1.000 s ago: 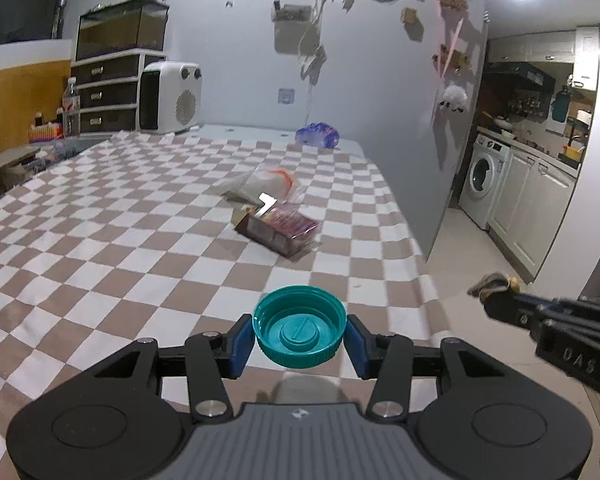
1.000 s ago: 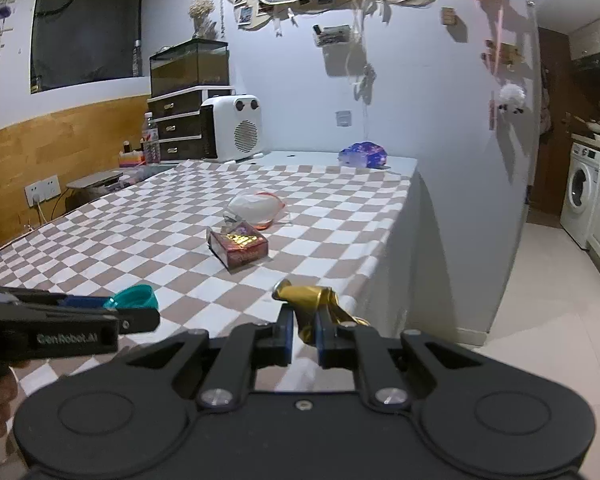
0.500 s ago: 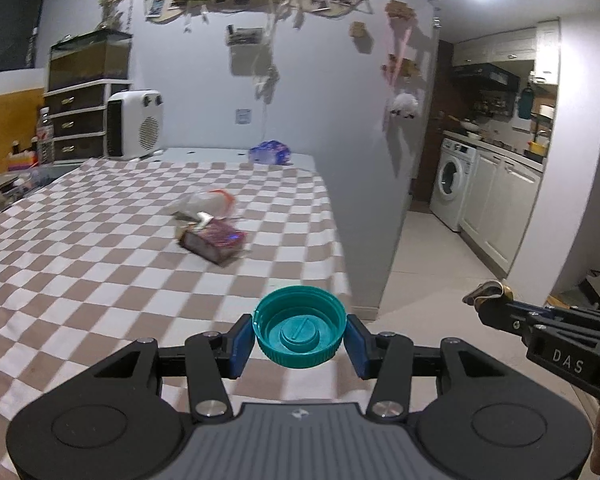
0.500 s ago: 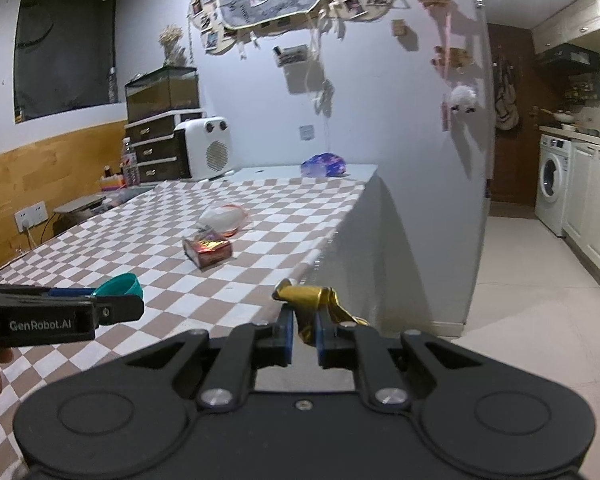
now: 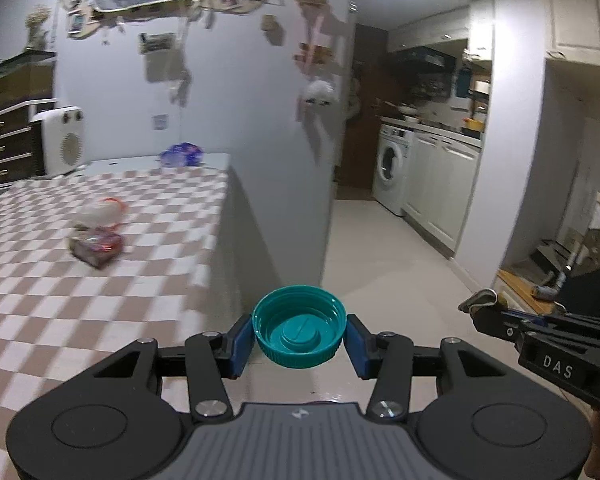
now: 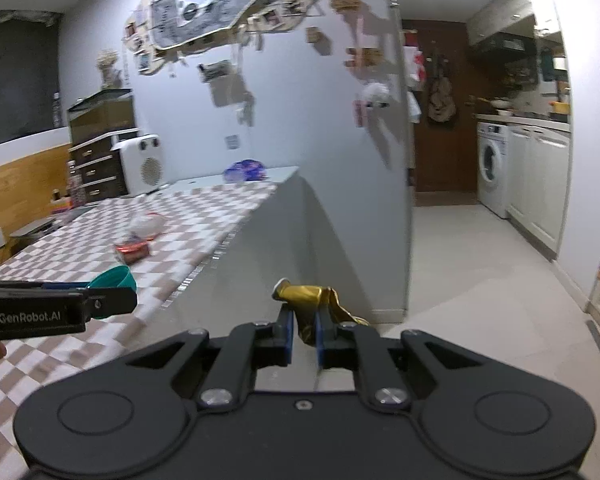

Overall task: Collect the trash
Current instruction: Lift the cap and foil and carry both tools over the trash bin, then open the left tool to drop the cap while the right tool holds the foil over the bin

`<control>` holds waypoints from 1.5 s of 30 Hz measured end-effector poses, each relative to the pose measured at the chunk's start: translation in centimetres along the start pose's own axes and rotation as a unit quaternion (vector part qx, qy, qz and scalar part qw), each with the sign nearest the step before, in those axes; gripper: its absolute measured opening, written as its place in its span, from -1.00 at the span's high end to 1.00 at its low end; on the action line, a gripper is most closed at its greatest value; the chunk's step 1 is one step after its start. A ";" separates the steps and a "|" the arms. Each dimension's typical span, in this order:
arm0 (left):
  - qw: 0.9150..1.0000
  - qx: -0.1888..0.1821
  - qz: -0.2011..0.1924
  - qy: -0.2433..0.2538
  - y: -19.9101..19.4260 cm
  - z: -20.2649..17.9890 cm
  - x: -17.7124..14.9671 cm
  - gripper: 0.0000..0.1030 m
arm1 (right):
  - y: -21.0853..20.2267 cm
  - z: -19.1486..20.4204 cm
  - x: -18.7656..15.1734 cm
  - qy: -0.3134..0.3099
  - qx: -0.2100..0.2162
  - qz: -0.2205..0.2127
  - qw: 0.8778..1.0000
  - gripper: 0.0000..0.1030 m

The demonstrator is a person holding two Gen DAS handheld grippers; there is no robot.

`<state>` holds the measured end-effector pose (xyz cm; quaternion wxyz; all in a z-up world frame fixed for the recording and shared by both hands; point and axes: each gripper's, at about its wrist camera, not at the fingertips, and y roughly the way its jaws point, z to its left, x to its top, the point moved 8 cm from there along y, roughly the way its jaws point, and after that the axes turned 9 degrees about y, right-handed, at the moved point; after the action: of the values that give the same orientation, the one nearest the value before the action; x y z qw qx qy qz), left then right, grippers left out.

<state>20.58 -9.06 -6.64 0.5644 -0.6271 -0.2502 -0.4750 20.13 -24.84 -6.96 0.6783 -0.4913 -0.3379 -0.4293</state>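
My left gripper (image 5: 299,340) is shut on a teal bottle cap (image 5: 299,326), held off the table's right edge above the floor; the cap also shows in the right wrist view (image 6: 114,278). My right gripper (image 6: 303,332) is shut on a crumpled gold wrapper (image 6: 310,300), and it shows in the left wrist view (image 5: 485,304) at the right. On the checkered table (image 5: 52,304) lie a dark red snack packet (image 5: 96,247) and a clear plastic bag (image 5: 100,213); both show in the right wrist view, packet (image 6: 132,251) and bag (image 6: 146,225).
A purple wrapper (image 5: 181,155) and a white heater (image 5: 62,140) sit at the table's far end. A grey wall (image 5: 284,160) ends beside the table. Tiled floor (image 5: 384,256) leads to a washing machine (image 5: 392,168) and white cabinets (image 5: 440,192).
Both grippers have swung right, away from the table toward the open floor and kitchen, each still holding its piece of trash. The table now lies to the left.
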 end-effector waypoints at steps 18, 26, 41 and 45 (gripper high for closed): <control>0.991 -0.087 0.100 0.028 11.5 -10.5 -6.5 0.04 | 1.5 -13.1 -5.7 0.067 -0.093 0.050 0.992 0.78; 0.984 -0.091 0.154 0.007 18.6 -9.8 -10.2 0.04 | 6.6 -16.9 -9.7 0.096 -0.121 0.105 0.982 0.78; 0.961 -0.086 0.259 -0.042 32.5 -6.5 -17.9 0.04 | 19.5 -17.9 -16.3 0.121 -0.121 0.200 0.965 0.78; 0.954 -0.086 0.283 -0.042 35.1 -6.2 -19.9 0.04 | 22.8 -17.9 -17.7 0.128 -0.114 0.222 0.960 0.78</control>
<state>40.06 -18.85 -41.12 0.6085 -0.7378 -0.0448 -0.2888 34.49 -34.14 -36.28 0.7335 -0.5692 -0.0795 -0.3629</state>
